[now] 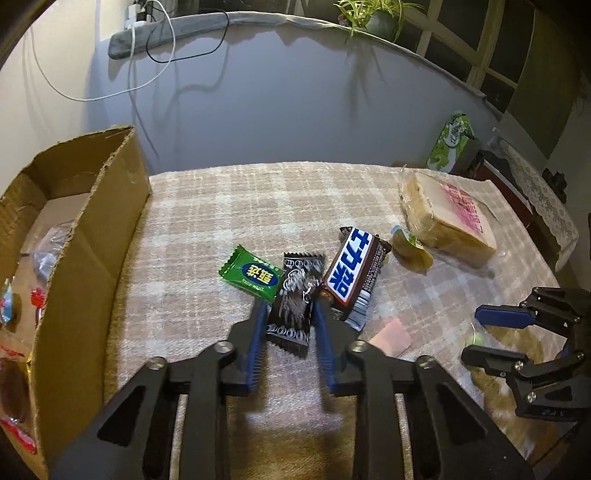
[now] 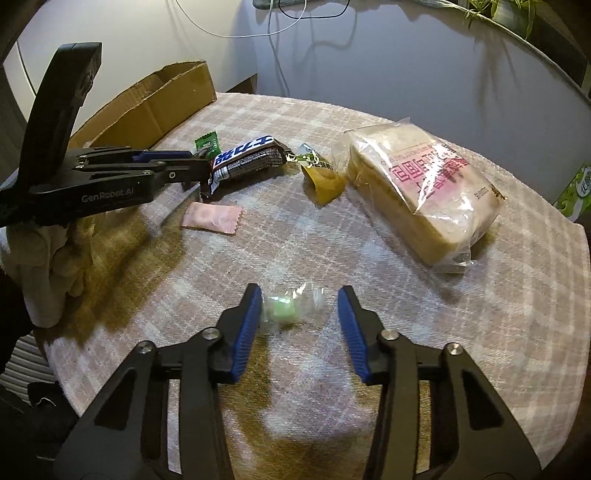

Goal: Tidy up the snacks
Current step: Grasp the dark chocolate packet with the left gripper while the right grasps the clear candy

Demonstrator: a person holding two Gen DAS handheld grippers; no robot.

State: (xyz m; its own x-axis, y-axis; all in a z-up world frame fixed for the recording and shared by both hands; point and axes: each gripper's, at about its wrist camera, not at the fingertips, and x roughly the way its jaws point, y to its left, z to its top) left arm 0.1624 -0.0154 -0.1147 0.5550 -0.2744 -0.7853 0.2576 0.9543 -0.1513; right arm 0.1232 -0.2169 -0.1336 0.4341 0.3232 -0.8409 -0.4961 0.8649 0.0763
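mid-pickup: left tongs (image 1: 288,314) closing around black snack packet (image 1: 293,295) on tabletop (image 1: 207,206), grip not confirmed. right tongs (image 2: 300,308) wide open over green candy (image 2: 282,308). next probably squeeze, lift, carry to cardboard box (image 1: 92,229).

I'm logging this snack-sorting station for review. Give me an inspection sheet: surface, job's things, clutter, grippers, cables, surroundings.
Surface: plaid tablecloth covers the table.
Job's things: black snack packet between the left gripper's fingers; green candy, chocolate bar, yellow packet, pink sachet, bagged bread, clear-wrapped green sweet; cardboard box already holds snacks.
Clutter: crumpled cloth at the table edge.
Grippers: left gripper straddles the black packet; right gripper open around the green sweet.
Cables: white cable and black cable on the wall.
Surroundings: potted plant, green tissue pack.
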